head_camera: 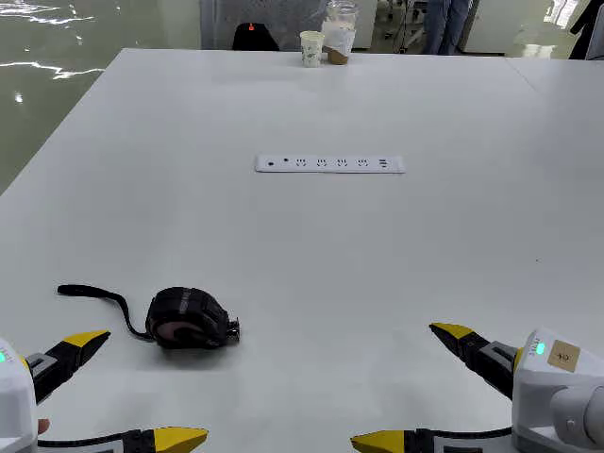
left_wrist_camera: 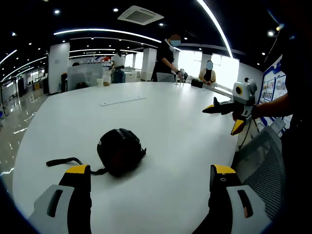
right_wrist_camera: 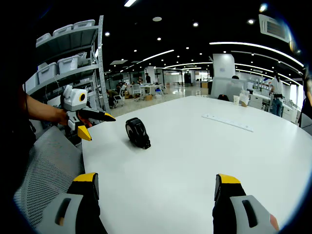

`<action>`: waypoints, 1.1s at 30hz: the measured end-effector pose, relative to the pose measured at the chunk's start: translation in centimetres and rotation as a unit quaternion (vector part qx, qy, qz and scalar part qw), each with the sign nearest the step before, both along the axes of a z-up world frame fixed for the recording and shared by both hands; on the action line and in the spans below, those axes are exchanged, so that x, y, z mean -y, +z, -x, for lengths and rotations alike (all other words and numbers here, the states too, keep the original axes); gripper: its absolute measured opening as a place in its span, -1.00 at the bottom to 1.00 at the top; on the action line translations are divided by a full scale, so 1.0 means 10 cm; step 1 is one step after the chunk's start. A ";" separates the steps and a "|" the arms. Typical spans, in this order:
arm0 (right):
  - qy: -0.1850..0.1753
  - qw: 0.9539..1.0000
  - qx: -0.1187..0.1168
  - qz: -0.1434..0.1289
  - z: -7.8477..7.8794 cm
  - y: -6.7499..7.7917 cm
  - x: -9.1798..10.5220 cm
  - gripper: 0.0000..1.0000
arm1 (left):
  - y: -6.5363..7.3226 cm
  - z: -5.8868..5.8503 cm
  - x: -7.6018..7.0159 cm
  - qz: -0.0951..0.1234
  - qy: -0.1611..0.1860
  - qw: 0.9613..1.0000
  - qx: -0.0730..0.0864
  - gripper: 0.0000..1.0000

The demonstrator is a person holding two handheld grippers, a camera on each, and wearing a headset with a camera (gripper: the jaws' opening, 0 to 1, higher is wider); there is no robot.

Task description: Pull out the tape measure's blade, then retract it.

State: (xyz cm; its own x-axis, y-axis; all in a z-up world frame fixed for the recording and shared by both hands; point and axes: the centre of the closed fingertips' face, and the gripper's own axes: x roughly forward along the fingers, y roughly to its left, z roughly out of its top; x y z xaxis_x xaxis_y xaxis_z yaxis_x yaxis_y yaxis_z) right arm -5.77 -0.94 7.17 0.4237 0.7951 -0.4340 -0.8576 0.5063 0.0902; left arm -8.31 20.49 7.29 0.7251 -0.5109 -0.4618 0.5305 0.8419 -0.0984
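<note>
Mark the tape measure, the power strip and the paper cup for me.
tape measure (head_camera: 189,318), head view, middle of its black case.
power strip (head_camera: 329,164), head view, middle of its white face.
paper cup (head_camera: 311,48), head view, its side wall.

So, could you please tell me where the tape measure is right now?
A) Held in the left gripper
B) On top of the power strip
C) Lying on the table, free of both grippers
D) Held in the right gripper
C: the tape measure lies on the table, with the left gripper and right gripper both open and apart from it.
</note>
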 end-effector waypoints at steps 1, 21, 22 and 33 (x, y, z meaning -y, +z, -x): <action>0.000 1.000 0.003 0.000 0.00 0.00 0.00 0.98 | 0.00 0.00 0.00 -0.001 0.000 1.000 0.000 0.98; 0.004 1.000 0.009 0.008 0.00 -0.01 0.02 0.98 | -0.01 0.00 0.02 -0.005 -0.007 1.000 0.000 0.98; 0.005 1.000 0.009 0.009 0.00 -0.01 0.02 0.98 | -0.01 0.00 0.02 -0.006 -0.007 1.000 0.000 0.98; 0.010 1.000 0.006 0.015 -0.01 -0.03 0.01 0.98 | -0.03 -0.01 0.01 -0.010 -0.013 1.000 -0.004 0.98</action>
